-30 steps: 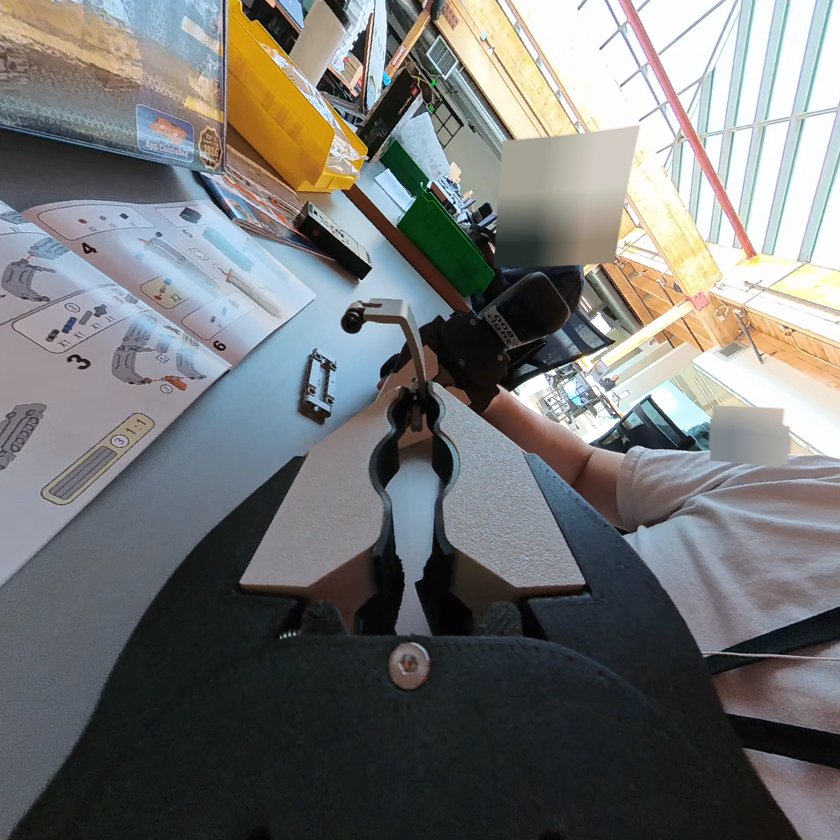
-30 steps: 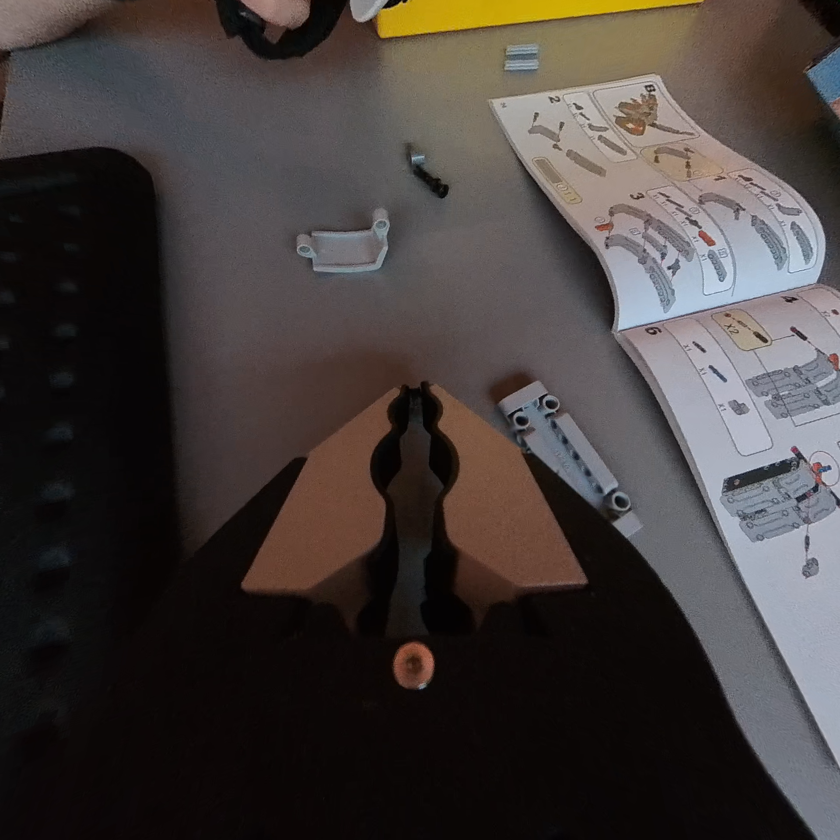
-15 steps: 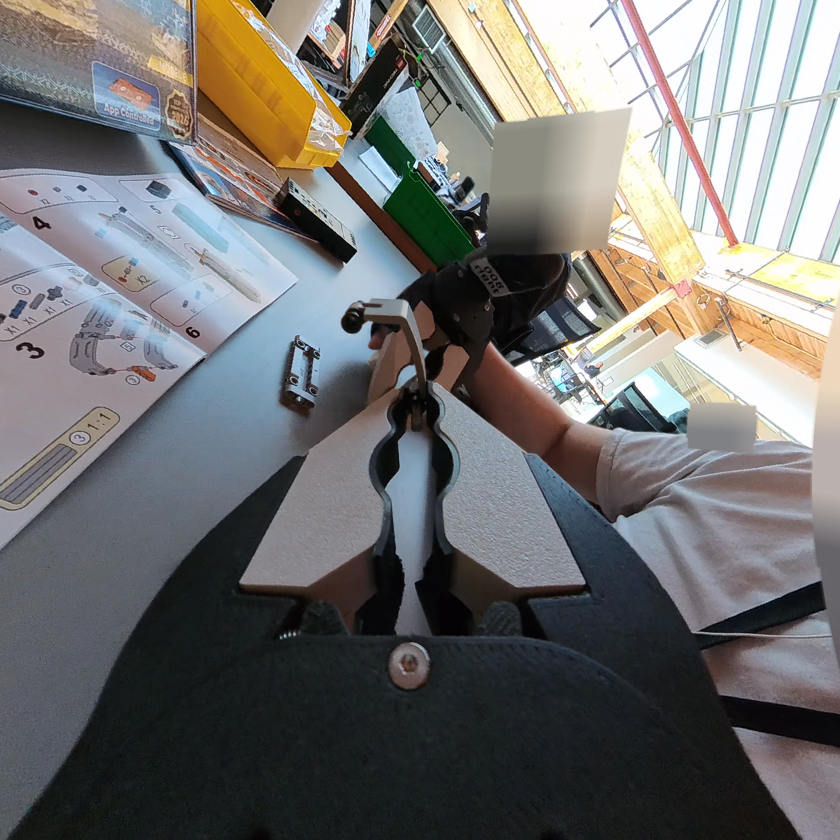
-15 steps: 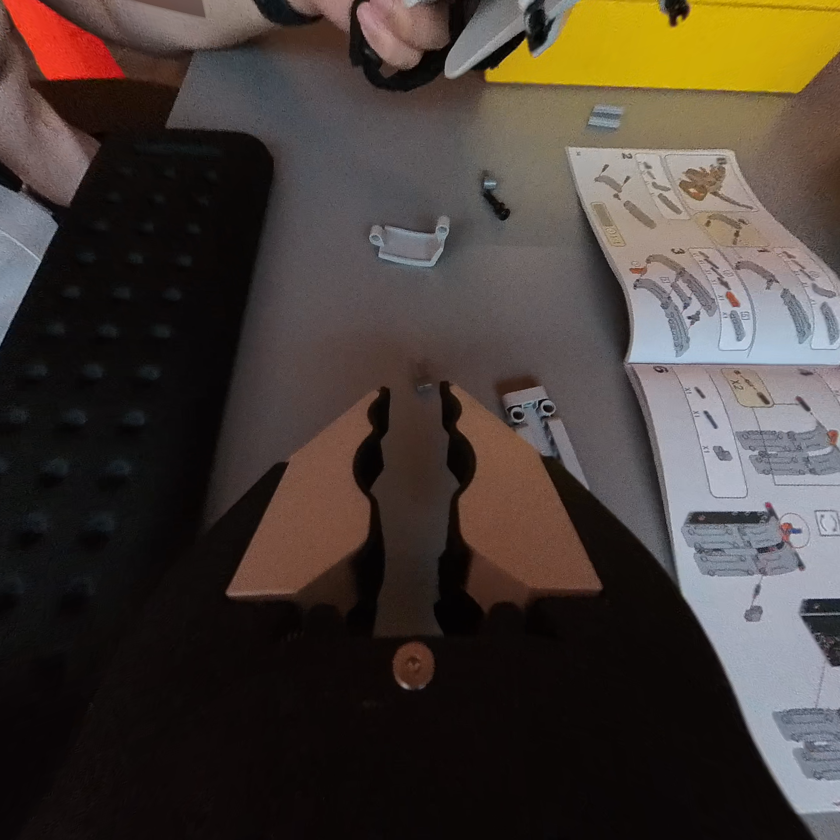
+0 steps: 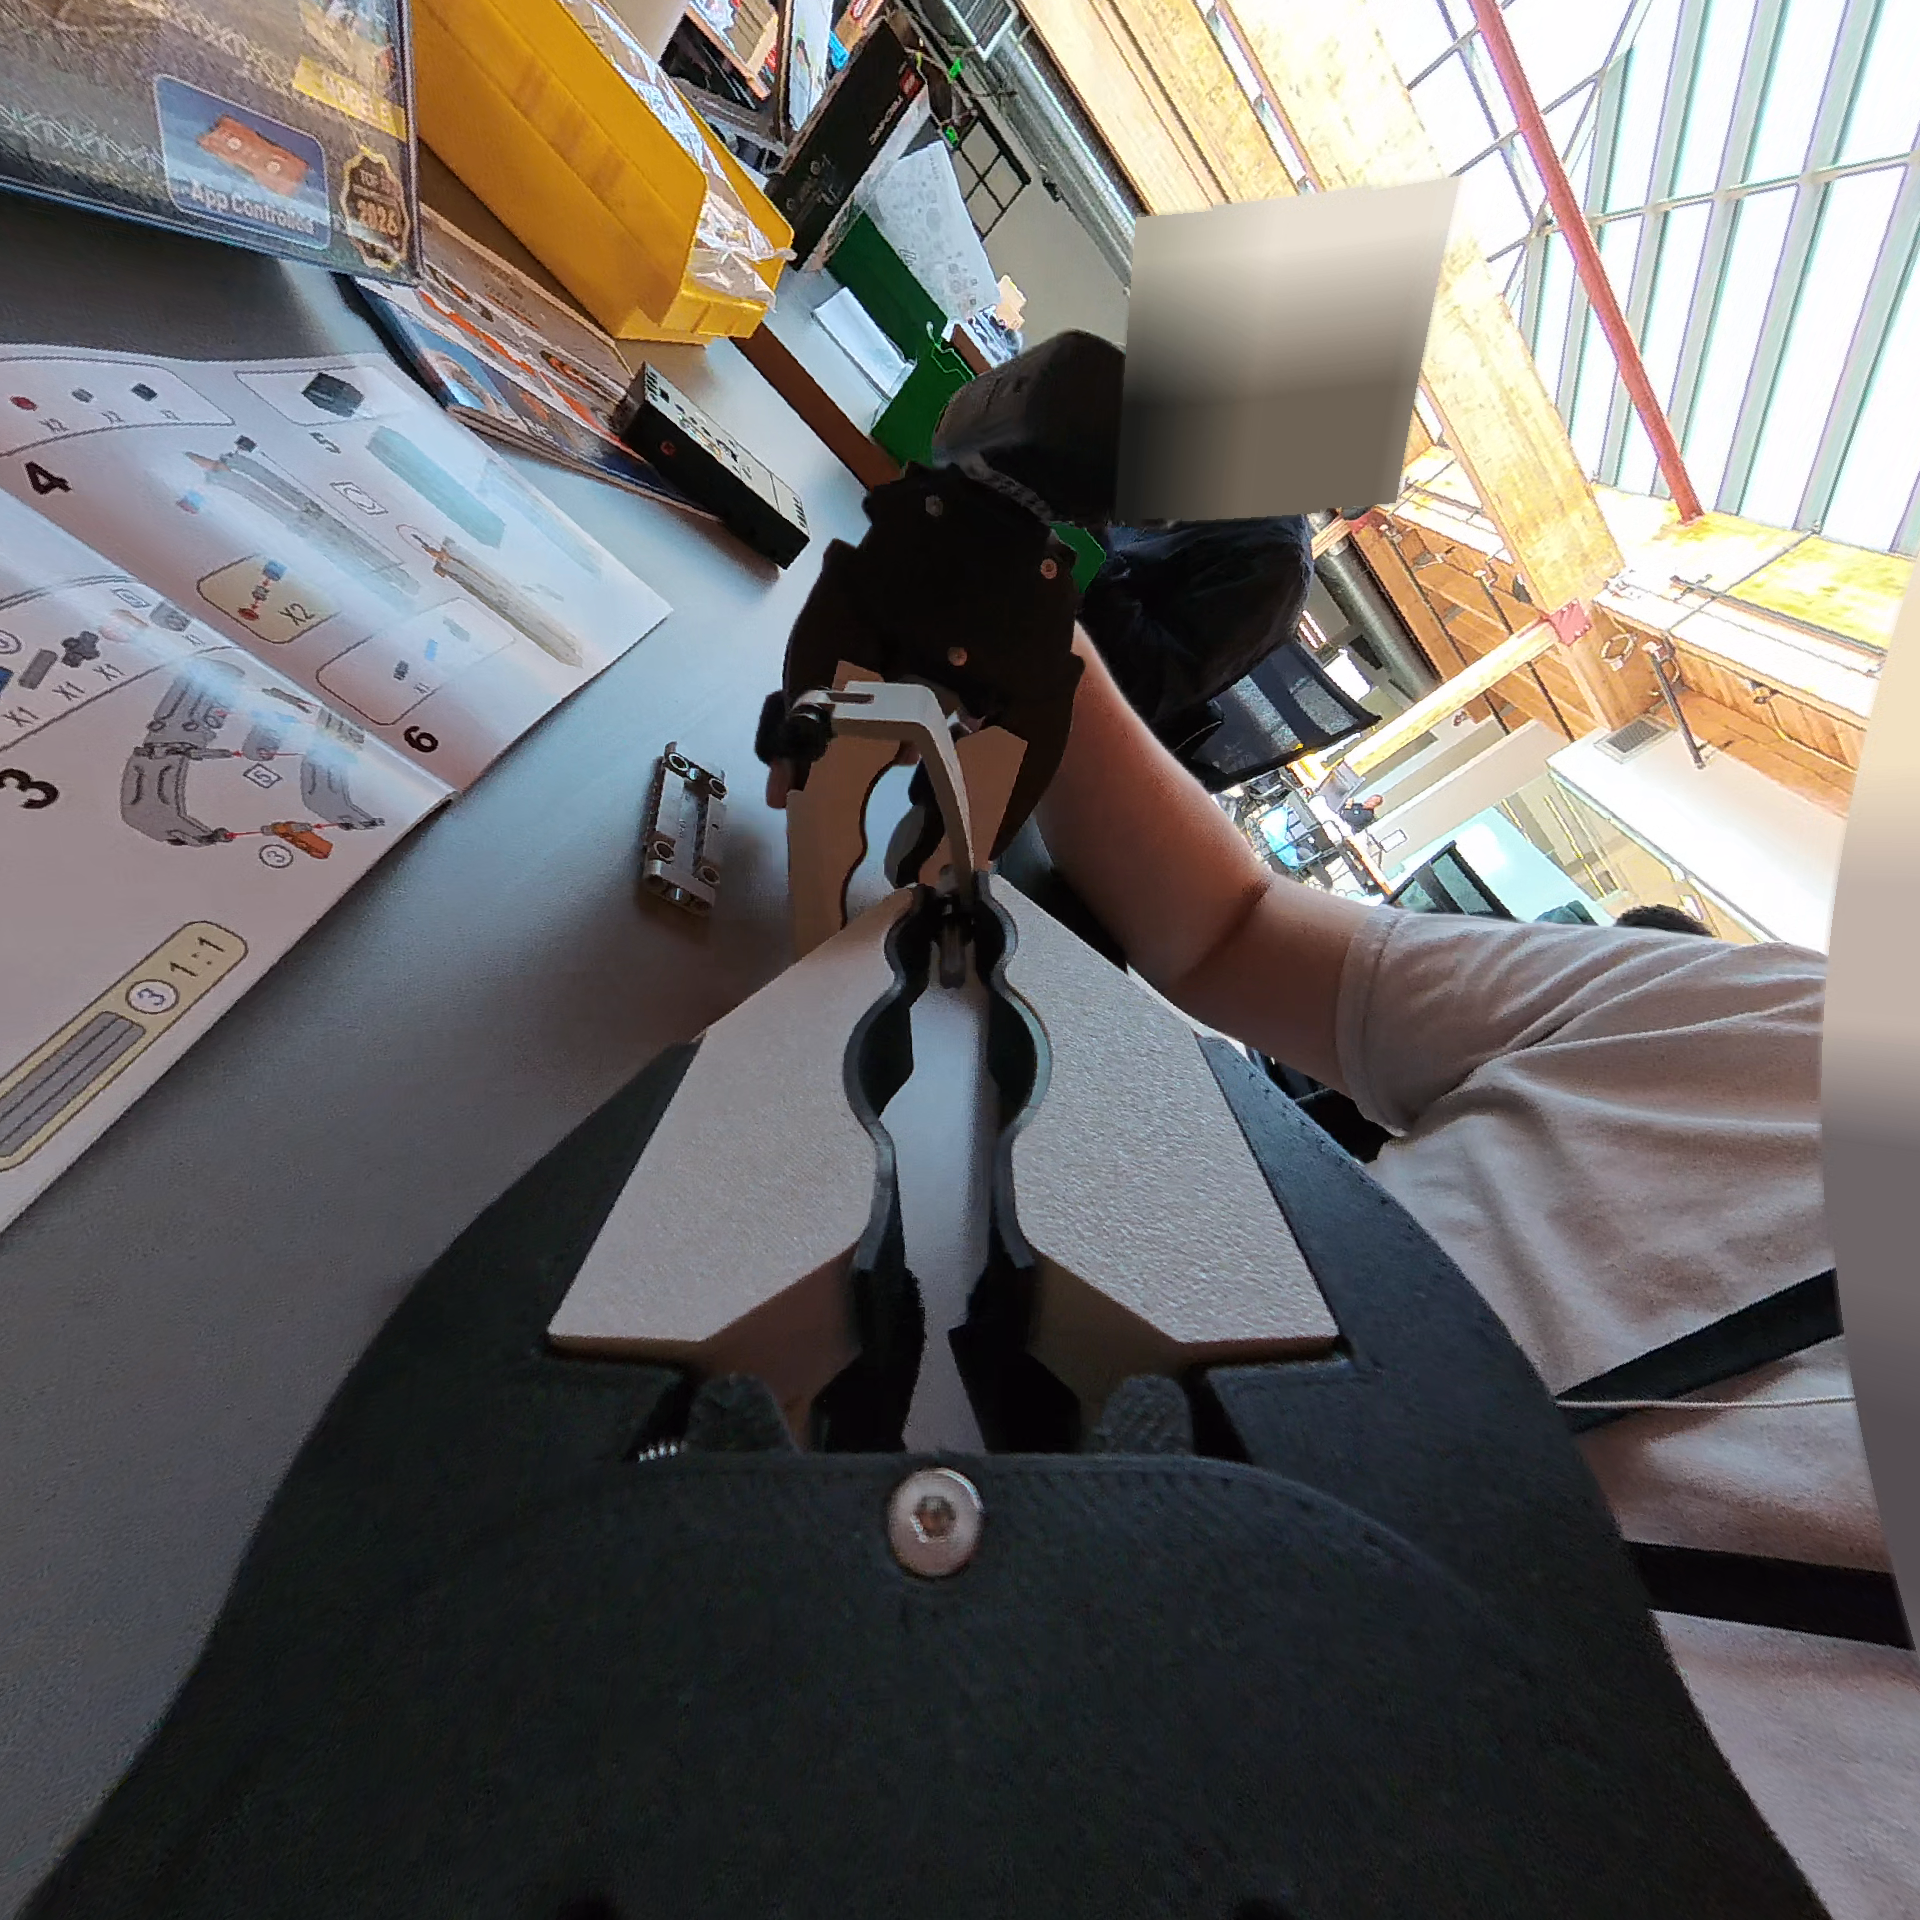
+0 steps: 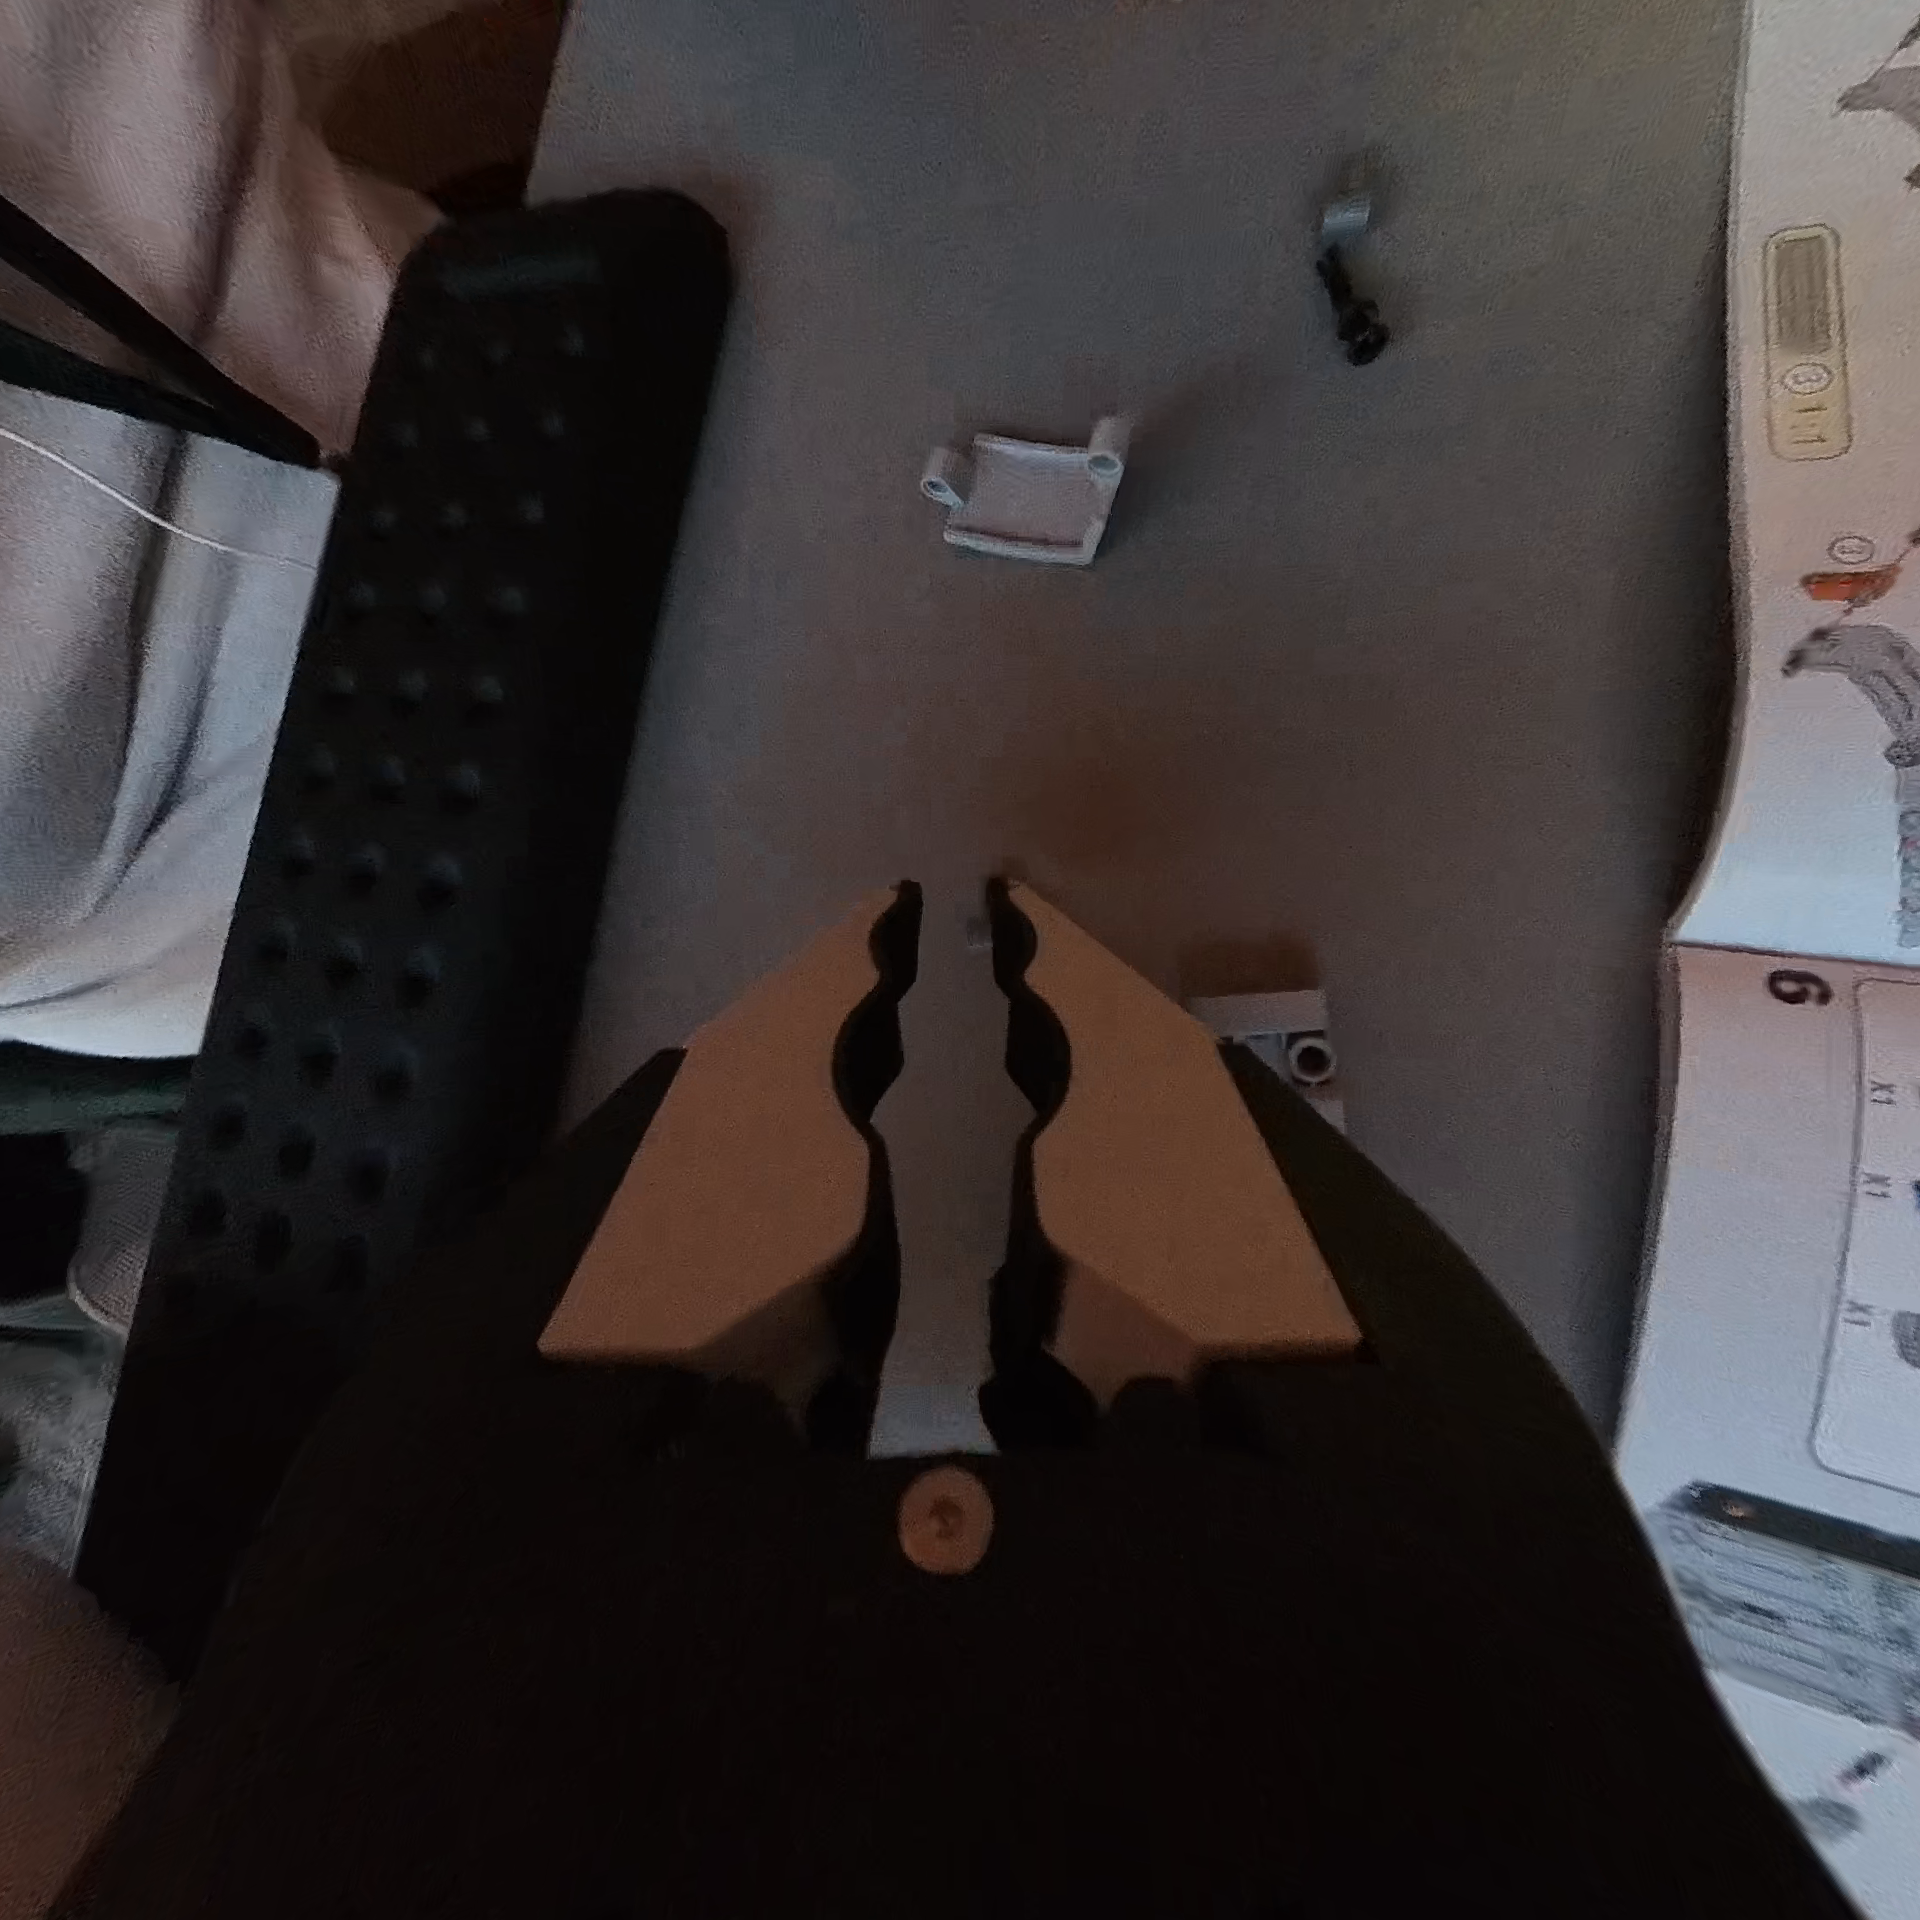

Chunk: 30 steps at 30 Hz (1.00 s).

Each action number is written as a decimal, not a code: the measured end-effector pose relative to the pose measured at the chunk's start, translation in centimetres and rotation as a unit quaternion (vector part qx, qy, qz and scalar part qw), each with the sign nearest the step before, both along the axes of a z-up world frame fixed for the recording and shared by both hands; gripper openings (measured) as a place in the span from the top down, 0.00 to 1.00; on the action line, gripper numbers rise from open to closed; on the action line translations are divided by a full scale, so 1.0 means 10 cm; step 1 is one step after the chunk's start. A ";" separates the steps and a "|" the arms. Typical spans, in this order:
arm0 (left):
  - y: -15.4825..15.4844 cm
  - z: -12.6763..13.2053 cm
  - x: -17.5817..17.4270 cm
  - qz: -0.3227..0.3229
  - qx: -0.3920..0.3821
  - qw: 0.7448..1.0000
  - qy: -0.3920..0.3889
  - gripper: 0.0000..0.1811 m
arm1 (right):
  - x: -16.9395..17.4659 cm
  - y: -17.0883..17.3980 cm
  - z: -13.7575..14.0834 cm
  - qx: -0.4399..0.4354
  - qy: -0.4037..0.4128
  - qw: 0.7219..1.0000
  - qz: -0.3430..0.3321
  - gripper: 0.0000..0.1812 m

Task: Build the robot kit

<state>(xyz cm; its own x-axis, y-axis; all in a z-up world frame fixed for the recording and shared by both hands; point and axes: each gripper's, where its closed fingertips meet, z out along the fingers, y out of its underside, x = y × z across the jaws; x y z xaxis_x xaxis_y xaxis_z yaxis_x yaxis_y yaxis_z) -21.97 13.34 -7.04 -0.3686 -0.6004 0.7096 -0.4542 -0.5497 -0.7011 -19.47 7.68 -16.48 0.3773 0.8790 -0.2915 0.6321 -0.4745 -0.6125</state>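
Left gripper [image 5: 948, 914] on bent grey piece [image 5: 928, 764], its clamped end hidden.

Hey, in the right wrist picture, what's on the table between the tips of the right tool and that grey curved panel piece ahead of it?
Right wrist view: bare grey table between right tool and curved panel.

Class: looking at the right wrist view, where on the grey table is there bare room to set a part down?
Bare grey table lies between the black studded mat and the small grey curved panel. It is crowded rightward: black pin, open instruction booklet, grey beam.
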 end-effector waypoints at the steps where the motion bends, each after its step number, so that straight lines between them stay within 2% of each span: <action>1: 0.00 0.00 0.00 -0.001 0.000 1.000 0.000 0.98 | 0.03 0.02 -0.03 0.001 -0.038 0.999 0.013 0.93; 7: 0.07 -0.04 0.00 0.011 0.016 1.000 0.004 0.97 | 0.04 0.05 -0.08 -0.021 -0.192 0.978 0.076 0.93; 10: 0.10 0.00 -0.01 0.014 0.008 1.000 -0.001 0.97 | 0.01 0.05 -0.13 -0.015 -0.225 0.970 0.087 0.94; 11: 0.11 0.01 -0.01 0.015 0.004 1.000 -0.004 0.97 | 0.04 0.08 -0.15 -0.010 -0.241 0.967 0.082 0.97; 16: 0.13 0.05 -0.02 0.019 -0.005 1.000 -0.009 0.97 | 0.05 0.12 -0.14 0.025 -0.248 0.966 0.066 0.98; 18: 0.14 0.05 -0.02 0.024 -0.009 1.000 -0.007 0.97 | -0.01 0.34 0.02 0.097 -0.185 0.978 0.010 0.98; 20: 0.17 0.06 -0.01 0.038 -0.017 0.999 -0.014 0.97 | -0.07 0.69 0.39 0.174 -0.060 0.976 -0.116 0.99; 22: 0.22 0.10 0.02 0.059 -0.028 0.997 -0.028 0.97 | 0.00 0.94 0.83 0.242 0.057 0.940 -0.235 0.99; 25: 0.31 0.14 0.07 0.099 -0.039 0.993 -0.046 0.97 | 0.15 1.05 1.32 0.292 0.203 0.859 -0.369 0.99; 30: 0.27 0.30 0.16 0.113 -0.089 0.987 -0.069 0.97 | 0.16 1.06 1.41 0.285 0.293 0.794 -0.450 0.99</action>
<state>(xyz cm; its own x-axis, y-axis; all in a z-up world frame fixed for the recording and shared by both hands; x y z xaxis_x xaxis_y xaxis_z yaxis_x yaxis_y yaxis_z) -20.33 16.02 -4.07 -0.3400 -0.5483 0.7641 -0.2125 -0.7467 -0.6303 -17.92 18.24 -2.35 0.8739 0.3817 -0.3011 -0.2790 -0.1133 -0.9536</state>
